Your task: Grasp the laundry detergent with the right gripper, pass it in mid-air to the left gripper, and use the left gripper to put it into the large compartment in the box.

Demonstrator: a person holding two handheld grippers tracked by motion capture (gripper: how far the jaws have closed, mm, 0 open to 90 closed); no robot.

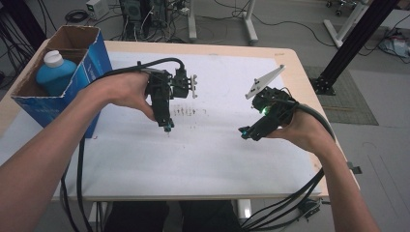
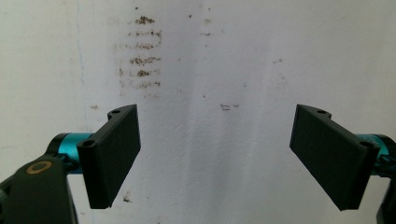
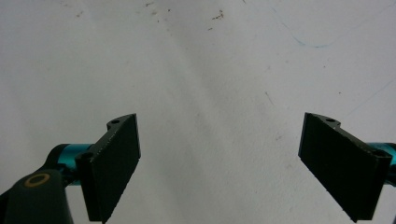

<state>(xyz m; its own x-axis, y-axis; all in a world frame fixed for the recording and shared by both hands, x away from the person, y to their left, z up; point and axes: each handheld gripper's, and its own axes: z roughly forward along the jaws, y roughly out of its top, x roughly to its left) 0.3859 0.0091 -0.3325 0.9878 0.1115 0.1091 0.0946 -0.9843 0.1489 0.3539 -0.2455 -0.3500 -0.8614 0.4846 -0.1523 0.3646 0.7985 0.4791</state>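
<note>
Blue cardboard box [image 1: 94, 67] stood at far left edge of desk [image 1: 290, 55], open-topped, blue bottle [image 1: 55, 72] with white cap inside. White sheet [image 1: 203, 150] covered most of desktop.

Left gripper [image 1: 168, 127] held over sheet left of centre, pointed down, tips just above paper or touching, hard to tell. Jaws spread wide in left gripper view, nothing between them. Brown smudge marks [image 2: 142, 58] seen on sheet above left jaw in that view, in rough stacked rows; same marks [image 1: 186, 112] just right of gripper in high view. Cable trailed from it back over the forearm.

Right gripper [image 1: 245, 133] held right of centre, tilted, tips aimed down-left toward sheet, well apart from left one. Jaws likewise wide apart in right gripper view, holding nothing, bare sheet beneath. Grey three-cornered plate [image 1: 263, 82] stuck up on top. Few small brown specks [image 3: 217, 16] and faint blue pen line [image 3: 303, 44] near top of that view.
</note>
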